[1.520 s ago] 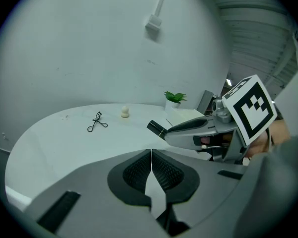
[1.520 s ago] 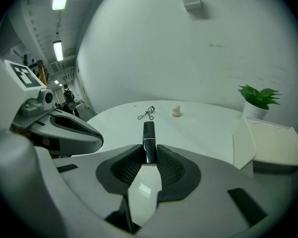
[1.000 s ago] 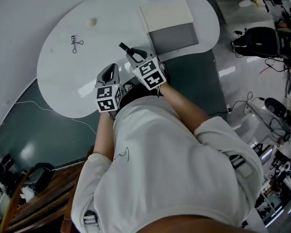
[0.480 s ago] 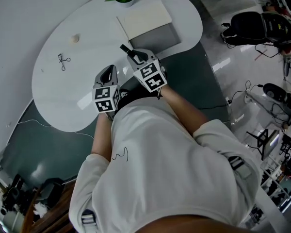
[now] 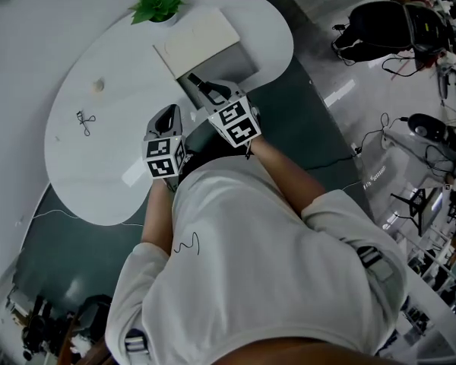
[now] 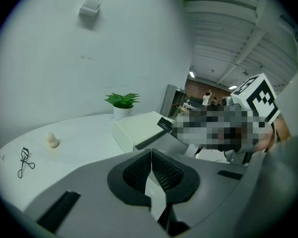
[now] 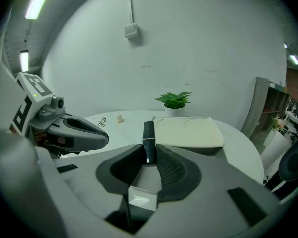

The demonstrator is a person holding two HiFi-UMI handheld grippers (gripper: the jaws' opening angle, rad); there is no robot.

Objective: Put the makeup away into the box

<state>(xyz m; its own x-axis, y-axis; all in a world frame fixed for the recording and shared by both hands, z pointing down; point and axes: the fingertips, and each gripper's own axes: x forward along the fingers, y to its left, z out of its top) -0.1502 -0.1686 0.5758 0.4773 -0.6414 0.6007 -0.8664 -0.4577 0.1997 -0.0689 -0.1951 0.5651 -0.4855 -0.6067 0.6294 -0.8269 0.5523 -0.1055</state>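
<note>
1. Right gripper [image 7: 149, 153]: jaws partway open and clamped on a black makeup tube [image 7: 148, 133], up in the air just short of the box [image 5: 194, 40].
2. Left gripper [image 6: 151, 157]: jaws pressed together, nothing in them.
3. The box sits at the table's [image 5: 99, 166] far edge, beside the plant [image 5: 158, 4].
4. The curler [image 6: 24, 161] and 1 sponge [image 6: 51, 140] lie near the left edge.

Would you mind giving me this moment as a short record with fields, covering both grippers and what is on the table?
right gripper: jaws shut on a dark slim tube, tip toward the box
left gripper: jaws together, nothing between them
box: white top, grey side, at the table's far end beside the potted plant
loose items: eyelash curler and small beige sponge, both apart from the box
table: white, rounded
</note>
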